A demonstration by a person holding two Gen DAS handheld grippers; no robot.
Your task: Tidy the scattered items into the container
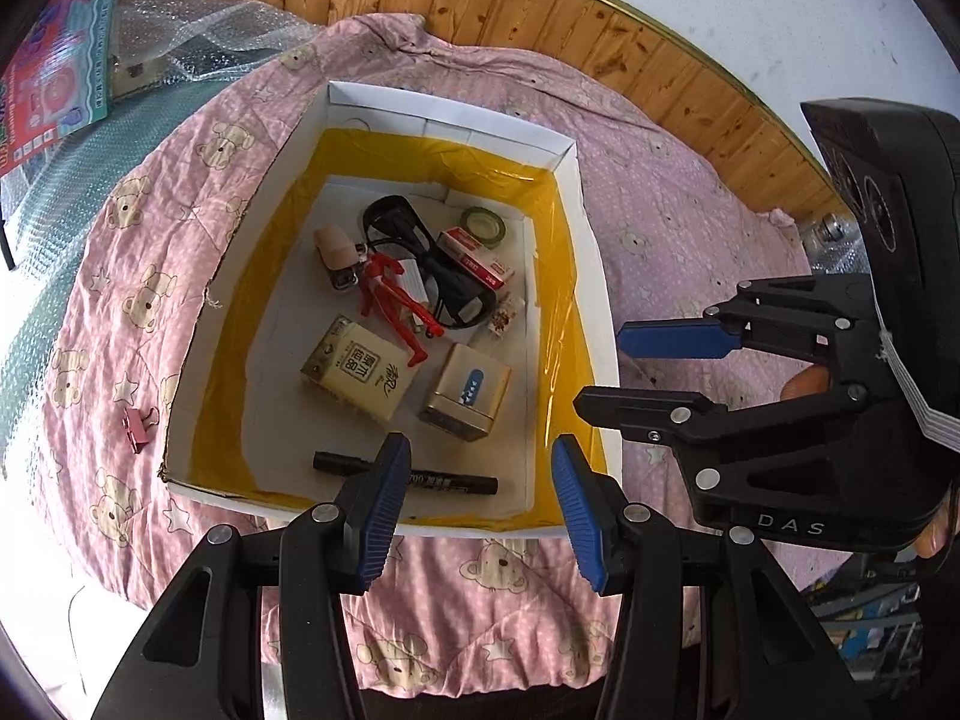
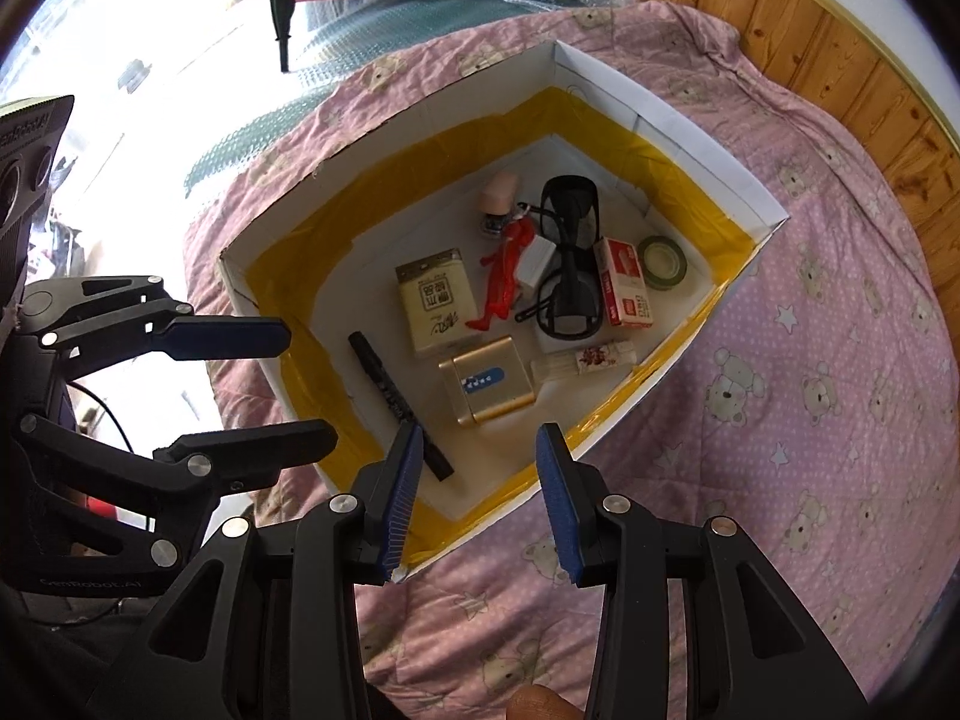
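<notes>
Left wrist view: near the end of the tidying, judging by the one stray left out, a pink binder clip (image 1: 139, 427) on the bear-print quilt (image 1: 690, 252) just beside the left wall of the white box (image 1: 444, 111); left hand-held gripper (image 1: 480, 495) released and bare above the near rim; right hand-held gripper (image 1: 603, 369) likewise spread, carrying nothing, over the right wall; next move likely a swing leftward and down to pinch the clip; inside the box: marker pen (image 1: 414, 474), gold tin (image 1: 465, 391), tan carton (image 1: 357, 369), red figure (image 1: 393, 294), black glasses (image 1: 444, 273), staple box (image 1: 477, 255), tape roll (image 1: 483, 225), small stamp (image 1: 335, 249).
</notes>
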